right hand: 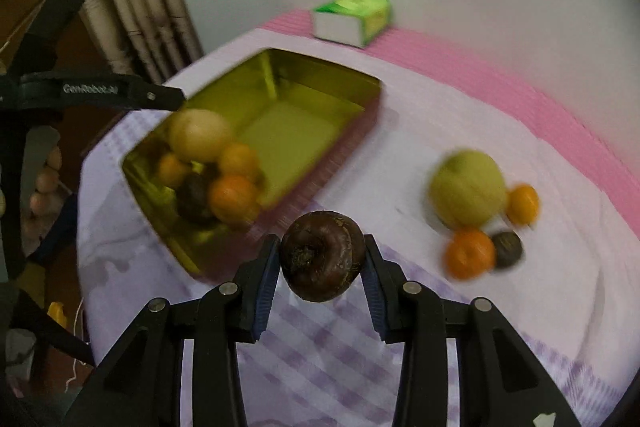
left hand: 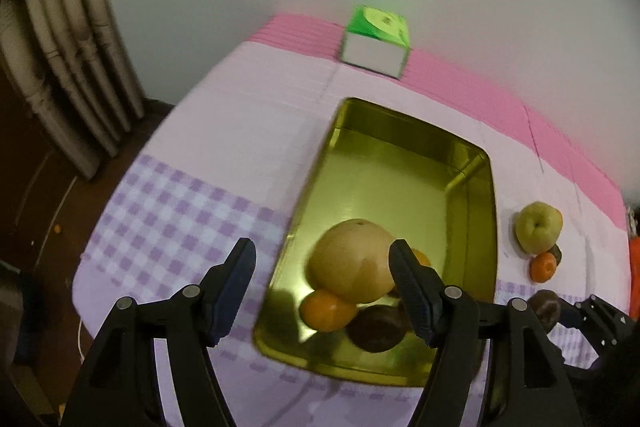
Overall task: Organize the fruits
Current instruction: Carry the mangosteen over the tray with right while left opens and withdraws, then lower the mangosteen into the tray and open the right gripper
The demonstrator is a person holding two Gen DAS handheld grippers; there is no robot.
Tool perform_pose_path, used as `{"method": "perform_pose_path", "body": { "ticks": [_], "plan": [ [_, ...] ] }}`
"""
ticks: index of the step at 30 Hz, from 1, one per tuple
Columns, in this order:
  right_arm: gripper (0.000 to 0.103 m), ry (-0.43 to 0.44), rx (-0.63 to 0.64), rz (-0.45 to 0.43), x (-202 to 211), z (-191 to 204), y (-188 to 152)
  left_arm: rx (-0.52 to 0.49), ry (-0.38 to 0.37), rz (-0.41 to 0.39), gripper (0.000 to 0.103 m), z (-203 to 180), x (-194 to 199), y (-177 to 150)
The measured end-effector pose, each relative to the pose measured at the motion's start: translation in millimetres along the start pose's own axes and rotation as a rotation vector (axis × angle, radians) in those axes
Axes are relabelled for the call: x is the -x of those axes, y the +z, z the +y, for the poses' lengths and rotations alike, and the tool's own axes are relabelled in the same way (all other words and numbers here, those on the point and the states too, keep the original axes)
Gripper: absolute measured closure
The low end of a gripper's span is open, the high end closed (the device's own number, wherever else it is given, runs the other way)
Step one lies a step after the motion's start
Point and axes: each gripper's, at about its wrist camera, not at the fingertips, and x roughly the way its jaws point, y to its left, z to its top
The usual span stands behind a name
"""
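Note:
A gold metal tray (left hand: 472, 187) (right hand: 304, 83) on the table holds a large tan pear (left hand: 350, 261) (right hand: 198, 135), oranges (left hand: 326, 311) (right hand: 234, 197) and a dark brown fruit (left hand: 376, 329) (right hand: 194, 195). My left gripper (left hand: 322, 281) is open and empty above the tray's near left edge. My right gripper (right hand: 322, 261) is shut on a dark brown fruit (right hand: 322, 255) (left hand: 544, 307), held above the cloth near the tray's corner. On the cloth to the right lie a green apple (left hand: 538, 231) (right hand: 468, 189), two oranges (right hand: 470, 253) (left hand: 542, 267) and another dark fruit (right hand: 506, 249).
A green and white box (left hand: 376, 43) (right hand: 352, 19) stands at the far edge of the table, on a pink mat (left hand: 480, 83). The cloth is white with purple checks (left hand: 172, 211). The table edge drops off to the left, by a curtain (left hand: 60, 47).

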Motion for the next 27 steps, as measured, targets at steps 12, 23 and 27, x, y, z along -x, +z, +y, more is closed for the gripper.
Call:
{"method": "perform_pose_path", "body": {
  "ticks": [12, 23, 27],
  "plan": [
    [0.066, 0.017, 0.087, 0.003, -40.9, 39.8, 44.4, 0.075, 0.061, -0.027, 0.027, 34.7, 12.8, -21.2],
    [0.066, -0.029, 0.125, 0.047, -71.4, 45.9, 55.8, 0.097, 0.065, -0.011, 0.027, 41.8, 4.3, -24.1],
    [0.066, -0.039, 0.129, 0.046, -73.4, 47.4, 56.6, 0.094, 0.059, -0.007, 0.027, 39.9, 2.5, -24.5]
  ]
}}
